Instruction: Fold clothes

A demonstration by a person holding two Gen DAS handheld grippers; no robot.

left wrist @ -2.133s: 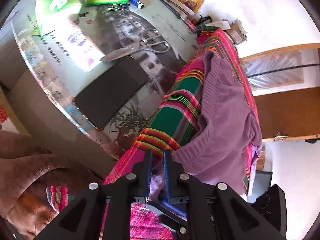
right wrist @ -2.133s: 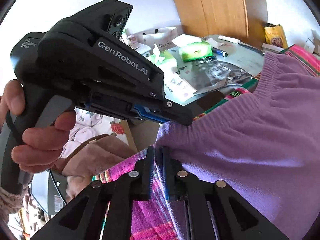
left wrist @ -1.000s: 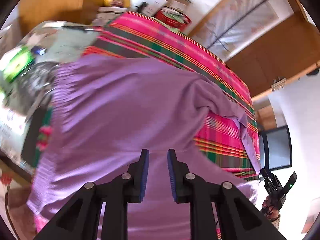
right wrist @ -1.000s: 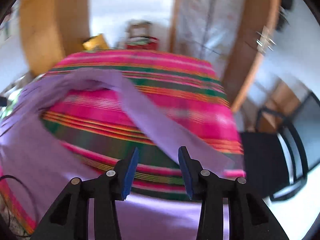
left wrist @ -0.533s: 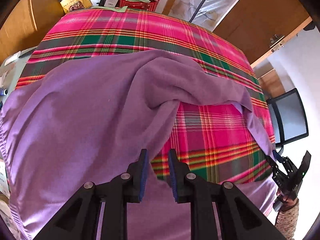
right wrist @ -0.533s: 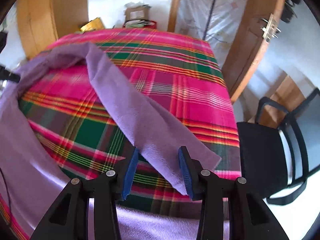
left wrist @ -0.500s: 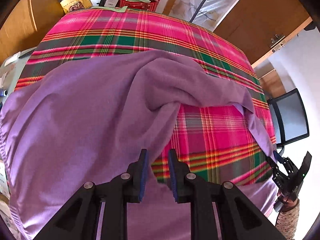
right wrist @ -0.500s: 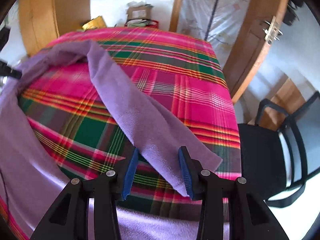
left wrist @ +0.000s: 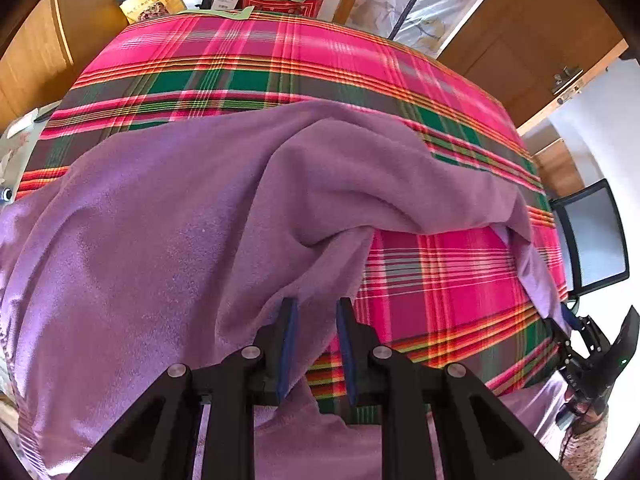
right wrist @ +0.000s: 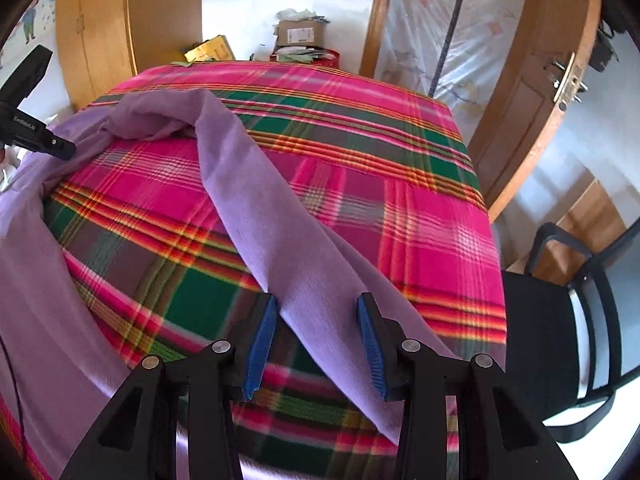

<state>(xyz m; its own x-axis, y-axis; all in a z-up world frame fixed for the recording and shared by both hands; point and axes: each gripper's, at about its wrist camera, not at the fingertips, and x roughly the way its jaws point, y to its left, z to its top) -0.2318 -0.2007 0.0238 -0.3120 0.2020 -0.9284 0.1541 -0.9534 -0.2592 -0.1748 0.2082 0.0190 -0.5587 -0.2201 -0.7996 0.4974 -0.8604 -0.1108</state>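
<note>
Surface: plaid blanket [left wrist: 440, 280] over a raised surface, wooden doors behind.
Left wrist view: one purple garment [left wrist: 168, 240] covers the near left half; left gripper [left wrist: 314, 340] fingers slightly parted, a fabric fold between them (grip unclear).
Right wrist view: one sleeve [right wrist: 280, 232] runs diagonally to the near edge; right gripper [right wrist: 316, 336] fingers wide apart over it; chair [right wrist: 560, 340] beside the bare right edge.
</note>
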